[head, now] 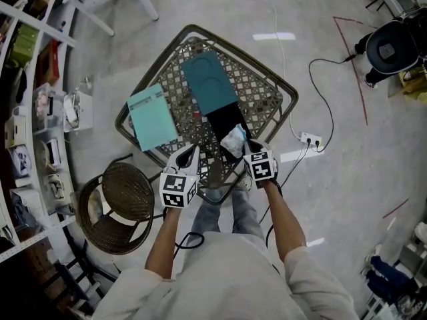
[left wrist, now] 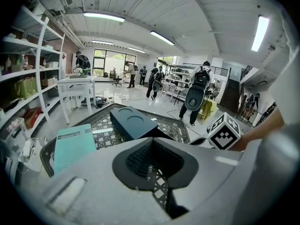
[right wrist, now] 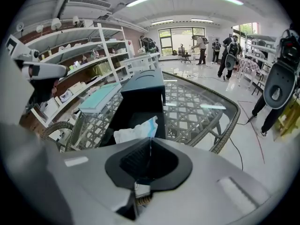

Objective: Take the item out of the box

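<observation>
- My right gripper (right wrist: 150, 142) pinches the white packet's (right wrist: 133, 131) edge at the open black box (right wrist: 140, 108), frame centre.
- My left gripper (left wrist: 151, 144): jaws together, empty.
- Lattice table (head: 267, 89); grey floor (head: 333, 205); shelves (head: 27, 79) at left.

Setting: large open-plan lab or test hall, indoors
Evidence:
- polished grey floor (head: 347, 199) marked with red tape lines (head: 348, 65)
- a power strip (head: 311, 139) and loose cable (head: 329, 112) lying on it at right
- white shelving racks (left wrist: 28, 69) stocked with boxes along the left wall
- ceiling strip lights (left wrist: 104, 16)
- far windows (left wrist: 112, 60)
- several people standing about, one wearing a bulky backpack rig (left wrist: 199, 90)
- a white work table (left wrist: 77, 84) at left
- near, a glass-topped wicker table (head: 288, 92) and a wicker chair (head: 127, 192)
</observation>
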{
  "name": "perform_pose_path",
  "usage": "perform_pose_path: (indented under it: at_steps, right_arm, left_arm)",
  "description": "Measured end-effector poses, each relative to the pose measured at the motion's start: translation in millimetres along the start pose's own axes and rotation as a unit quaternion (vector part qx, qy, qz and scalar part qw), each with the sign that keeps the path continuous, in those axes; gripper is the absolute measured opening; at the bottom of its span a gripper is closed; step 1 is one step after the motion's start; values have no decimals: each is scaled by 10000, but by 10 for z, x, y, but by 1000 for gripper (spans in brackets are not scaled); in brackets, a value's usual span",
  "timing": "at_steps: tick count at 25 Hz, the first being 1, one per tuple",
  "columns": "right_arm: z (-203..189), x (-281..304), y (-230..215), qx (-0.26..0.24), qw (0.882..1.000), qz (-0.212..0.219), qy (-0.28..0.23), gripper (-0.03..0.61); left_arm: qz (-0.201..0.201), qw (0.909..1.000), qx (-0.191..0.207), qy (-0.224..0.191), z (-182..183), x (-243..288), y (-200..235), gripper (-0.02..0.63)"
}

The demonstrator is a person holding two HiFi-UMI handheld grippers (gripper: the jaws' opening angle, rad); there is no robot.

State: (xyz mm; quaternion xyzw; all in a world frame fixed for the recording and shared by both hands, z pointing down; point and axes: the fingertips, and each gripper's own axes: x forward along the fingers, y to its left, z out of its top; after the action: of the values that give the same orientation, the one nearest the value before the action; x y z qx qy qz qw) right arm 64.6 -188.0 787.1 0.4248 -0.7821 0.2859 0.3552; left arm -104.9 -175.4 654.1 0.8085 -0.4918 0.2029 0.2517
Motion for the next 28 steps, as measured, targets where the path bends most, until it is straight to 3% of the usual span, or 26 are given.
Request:
perform_pose_path:
  at_steps: [12, 28]
  right_arm:
    - [184, -234, 8, 167, 9988, 98, -447, 2]
    - [504, -911, -170, 327, 9895, -406, -1346, 0]
  left_arm:
    - [-105, 9999, 43, -15, 61, 56, -78, 6]
    - [-296, 9991, 235, -202, 253, 56, -288, 6]
